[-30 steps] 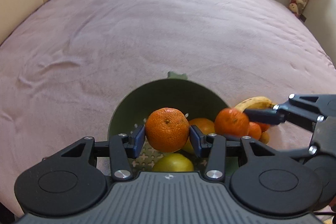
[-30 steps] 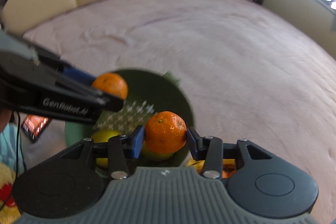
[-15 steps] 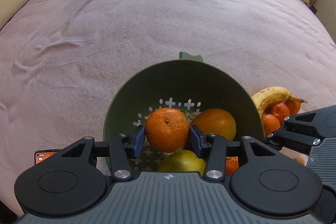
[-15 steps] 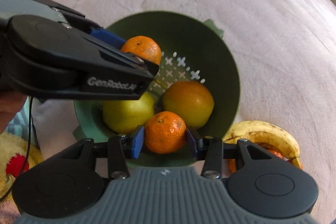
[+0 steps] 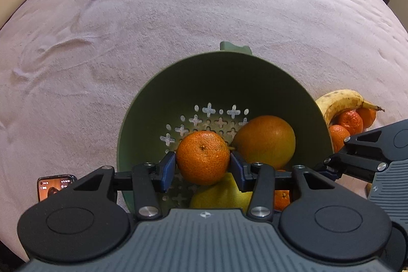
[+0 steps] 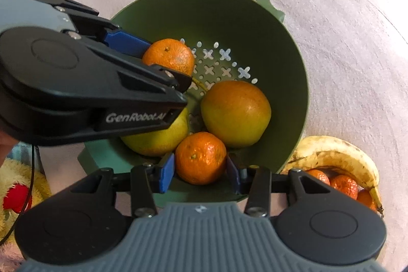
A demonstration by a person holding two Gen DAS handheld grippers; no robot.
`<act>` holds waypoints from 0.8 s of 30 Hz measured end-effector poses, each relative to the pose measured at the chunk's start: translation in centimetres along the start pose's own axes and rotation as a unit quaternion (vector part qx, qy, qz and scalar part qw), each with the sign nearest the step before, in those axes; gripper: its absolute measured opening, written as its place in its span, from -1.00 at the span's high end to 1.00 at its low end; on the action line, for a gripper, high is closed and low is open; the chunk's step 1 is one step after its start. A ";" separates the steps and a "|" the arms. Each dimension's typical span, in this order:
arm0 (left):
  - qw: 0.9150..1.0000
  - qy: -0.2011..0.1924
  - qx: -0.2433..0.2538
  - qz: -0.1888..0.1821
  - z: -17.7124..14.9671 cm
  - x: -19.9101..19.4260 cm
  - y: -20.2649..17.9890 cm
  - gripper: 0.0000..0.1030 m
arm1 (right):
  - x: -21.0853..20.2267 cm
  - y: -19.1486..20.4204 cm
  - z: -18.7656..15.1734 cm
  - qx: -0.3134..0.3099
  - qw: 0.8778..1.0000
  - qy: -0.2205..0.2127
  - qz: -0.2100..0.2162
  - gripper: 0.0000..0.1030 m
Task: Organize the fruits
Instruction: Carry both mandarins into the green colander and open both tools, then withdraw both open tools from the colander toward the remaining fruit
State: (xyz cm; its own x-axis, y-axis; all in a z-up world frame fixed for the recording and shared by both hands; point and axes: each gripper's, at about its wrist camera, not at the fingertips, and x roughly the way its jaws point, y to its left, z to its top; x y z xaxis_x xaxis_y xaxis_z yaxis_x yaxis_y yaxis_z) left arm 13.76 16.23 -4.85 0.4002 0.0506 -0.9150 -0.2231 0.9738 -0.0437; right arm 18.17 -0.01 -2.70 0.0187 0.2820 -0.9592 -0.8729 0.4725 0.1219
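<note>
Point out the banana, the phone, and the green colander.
banana [image 5: 341,100], left wrist view, middle of its peel.
phone [image 5: 52,187], left wrist view, on its lit screen.
green colander [image 6: 229,17], right wrist view, bare far inner wall.

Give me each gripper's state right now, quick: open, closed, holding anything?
Left gripper: closed on a mandarin, inside the green colander.
Right gripper: closed on another mandarin, at the colander's near rim.
</note>
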 end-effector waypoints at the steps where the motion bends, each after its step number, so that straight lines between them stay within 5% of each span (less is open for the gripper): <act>1: 1.000 0.002 0.001 0.000 -0.1 0.1 0.0 -0.02 | 0.1 0.0 0.0 0.000 1.000 0.000 0.001 0.18; 15: 1.000 -0.002 0.002 0.025 0.1 0.1 0.1 -0.15 | -1.1 0.0 -0.5 0.006 1.000 -0.009 0.000 0.04; 24: 0.999 -0.015 0.015 0.036 0.2 -1.4 -0.5 -0.25 | -4.4 0.3 -1.4 0.008 0.998 -0.054 -0.011 -0.15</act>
State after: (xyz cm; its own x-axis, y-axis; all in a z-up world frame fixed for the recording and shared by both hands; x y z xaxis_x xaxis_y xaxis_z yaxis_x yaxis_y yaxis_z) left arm 13.54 15.68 -3.47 0.4106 0.1274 -0.9029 -0.2267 0.9734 0.0342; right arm 17.17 -2.32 1.17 0.0904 0.3599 -0.9286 -0.8636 0.4928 0.1069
